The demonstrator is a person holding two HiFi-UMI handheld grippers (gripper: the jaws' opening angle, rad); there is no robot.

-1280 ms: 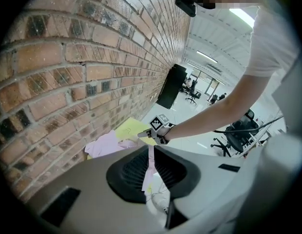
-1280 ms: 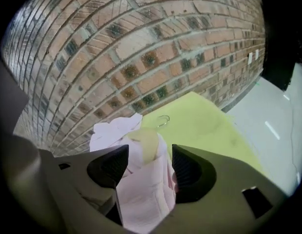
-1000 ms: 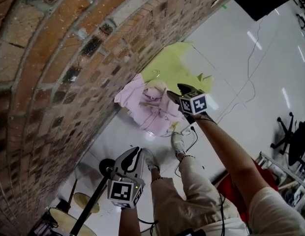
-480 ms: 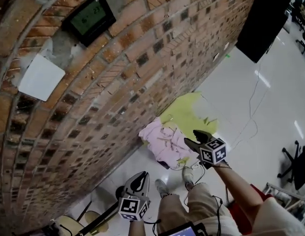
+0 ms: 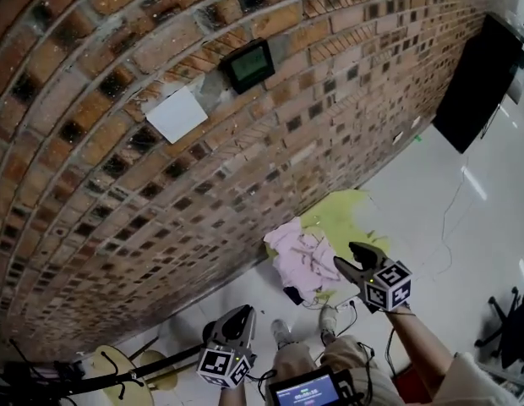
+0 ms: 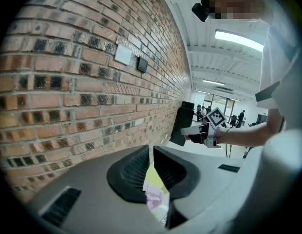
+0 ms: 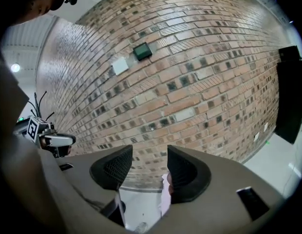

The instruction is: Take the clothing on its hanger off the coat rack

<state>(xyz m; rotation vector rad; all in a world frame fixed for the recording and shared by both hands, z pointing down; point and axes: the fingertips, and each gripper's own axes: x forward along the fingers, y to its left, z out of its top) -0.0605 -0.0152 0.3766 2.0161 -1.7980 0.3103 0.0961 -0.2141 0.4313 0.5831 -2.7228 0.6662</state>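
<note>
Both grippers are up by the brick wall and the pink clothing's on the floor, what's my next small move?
Probably turn the left gripper toward the black rack pole at lower left. The pink clothing already lies on the floor, and both grippers are empty: the right gripper has jaws that have just been closing with nothing between them.

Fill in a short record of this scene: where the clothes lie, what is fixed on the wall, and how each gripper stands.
clothing: crumpled pink garment on the glossy white floor, at the foot of the red brick wall
beside it: yellow-green cloth, spread on the floor
on wall: small black display screen; white square plate
left gripper: jaws narrowly apart, nothing held
right gripper: jaws apart, just been closing, nothing between
</note>
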